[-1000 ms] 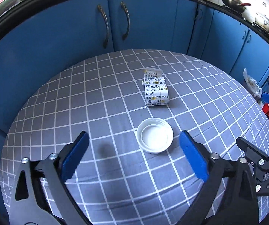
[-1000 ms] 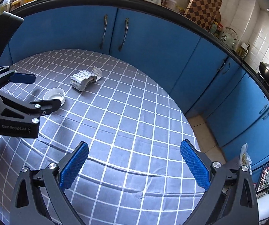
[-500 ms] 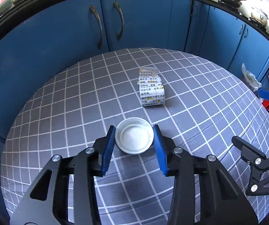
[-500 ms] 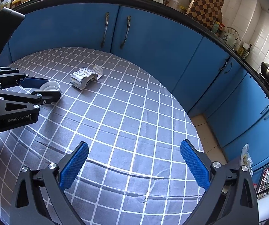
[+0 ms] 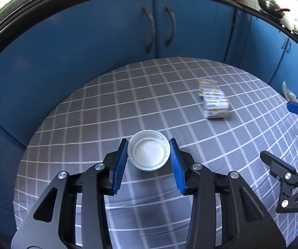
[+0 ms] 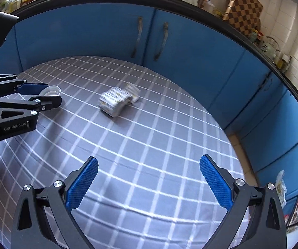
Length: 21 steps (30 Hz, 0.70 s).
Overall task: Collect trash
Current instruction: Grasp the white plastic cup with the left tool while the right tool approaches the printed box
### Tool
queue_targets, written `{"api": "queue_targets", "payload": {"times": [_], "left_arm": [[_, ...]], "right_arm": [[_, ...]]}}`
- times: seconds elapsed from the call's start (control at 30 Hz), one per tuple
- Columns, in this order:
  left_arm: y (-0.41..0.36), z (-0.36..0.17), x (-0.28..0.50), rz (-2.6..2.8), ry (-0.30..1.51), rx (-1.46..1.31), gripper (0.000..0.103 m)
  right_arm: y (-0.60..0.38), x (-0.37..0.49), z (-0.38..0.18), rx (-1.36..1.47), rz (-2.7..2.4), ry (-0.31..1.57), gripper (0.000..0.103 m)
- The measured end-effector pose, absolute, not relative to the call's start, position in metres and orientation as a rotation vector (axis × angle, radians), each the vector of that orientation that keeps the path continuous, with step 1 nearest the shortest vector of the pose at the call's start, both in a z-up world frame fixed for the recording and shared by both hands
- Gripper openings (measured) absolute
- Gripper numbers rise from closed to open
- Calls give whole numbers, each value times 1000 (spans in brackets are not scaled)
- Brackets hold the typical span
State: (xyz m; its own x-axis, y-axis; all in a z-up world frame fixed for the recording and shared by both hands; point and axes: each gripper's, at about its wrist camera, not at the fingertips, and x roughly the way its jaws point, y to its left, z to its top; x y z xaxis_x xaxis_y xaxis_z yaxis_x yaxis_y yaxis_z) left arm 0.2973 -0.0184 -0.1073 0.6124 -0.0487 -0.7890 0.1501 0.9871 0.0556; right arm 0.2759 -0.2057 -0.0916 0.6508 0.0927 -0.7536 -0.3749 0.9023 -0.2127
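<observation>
A white round plastic lid (image 5: 147,153) sits between the blue pads of my left gripper (image 5: 148,161), which is shut on it over the grey checked tablecloth (image 5: 111,108). The lid also shows in the right wrist view (image 6: 51,91), held by the left gripper (image 6: 34,95). A crumpled printed paper box (image 5: 214,102) lies on the cloth to the right of the lid; it shows in the right wrist view (image 6: 116,100) too. My right gripper (image 6: 149,182) is open and empty above the near part of the cloth, and its tips show at the left wrist view's right edge (image 5: 281,137).
Blue cabinet doors (image 5: 159,27) with metal handles curve around behind the round table. A plastic bag (image 6: 280,186) lies on the floor at the right, past the table's edge. A wok (image 5: 271,3) and pots stand on the counter at the back right.
My left gripper closed on the white lid and swung left with it, so the paper box now lies farther right in its view. The right gripper stayed open and turned slightly toward the box.
</observation>
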Motion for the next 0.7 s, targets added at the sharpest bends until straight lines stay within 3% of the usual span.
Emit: {"api": "queue_targets", "payload": {"times": [0.6,0.63,0.7], "left_arm": [[24,-104,308,-46,879,142,41],[24,-103,309,-47,879,141,41],[25,-103,310,-50,877,138,41]], "right_arm": [[-157,340,-95,-265,336,838,96],[-158,342,-96,-260,328,839,94],[-160,345,-98,-258,319,847,76]]}}
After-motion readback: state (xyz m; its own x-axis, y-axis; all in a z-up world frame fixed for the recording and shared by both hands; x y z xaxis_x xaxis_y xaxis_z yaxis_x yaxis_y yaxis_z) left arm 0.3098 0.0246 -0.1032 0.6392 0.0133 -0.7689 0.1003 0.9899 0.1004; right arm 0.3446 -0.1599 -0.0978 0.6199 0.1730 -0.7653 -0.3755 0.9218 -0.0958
